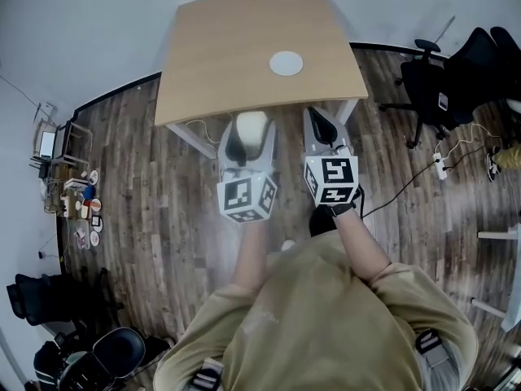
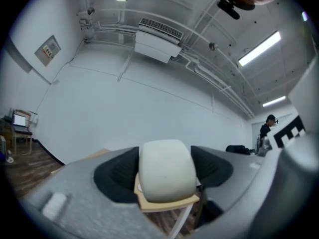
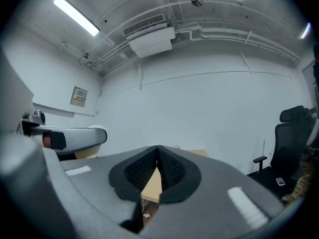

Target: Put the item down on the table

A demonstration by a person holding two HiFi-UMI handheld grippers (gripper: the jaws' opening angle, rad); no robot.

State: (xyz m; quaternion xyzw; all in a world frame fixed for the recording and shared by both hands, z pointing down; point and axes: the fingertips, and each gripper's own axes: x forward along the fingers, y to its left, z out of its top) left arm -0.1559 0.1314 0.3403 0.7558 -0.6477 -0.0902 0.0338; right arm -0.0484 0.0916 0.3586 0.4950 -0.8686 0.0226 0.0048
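Note the left claw (image 1: 249, 133) clenched on the pale rounded item (image 2: 166, 169), pinched at both sides by the dark pads (image 2: 119, 176), and the right claw (image 3: 157, 169) closed tight on nothing, just to the right of it. Judging from the head view, poised about the near edge of the table (image 1: 236, 55), with bare wood ahead of the left claw and 1 white disc (image 1: 286, 63) farther ahead and to the right; cannot tell the height above the top. Carry forward first until well past that edge, to avoid a drop to the floor (image 1: 163, 177). Steer left of the disc. Lower with the claw level until the item meets the wood, and only then ease the jaws apart, slowly; being rounded, likely to rock or roll if let go early or tilted. Leave the right claw off to the side, out of the path. Draw back straight afterwards, without brushing the item.
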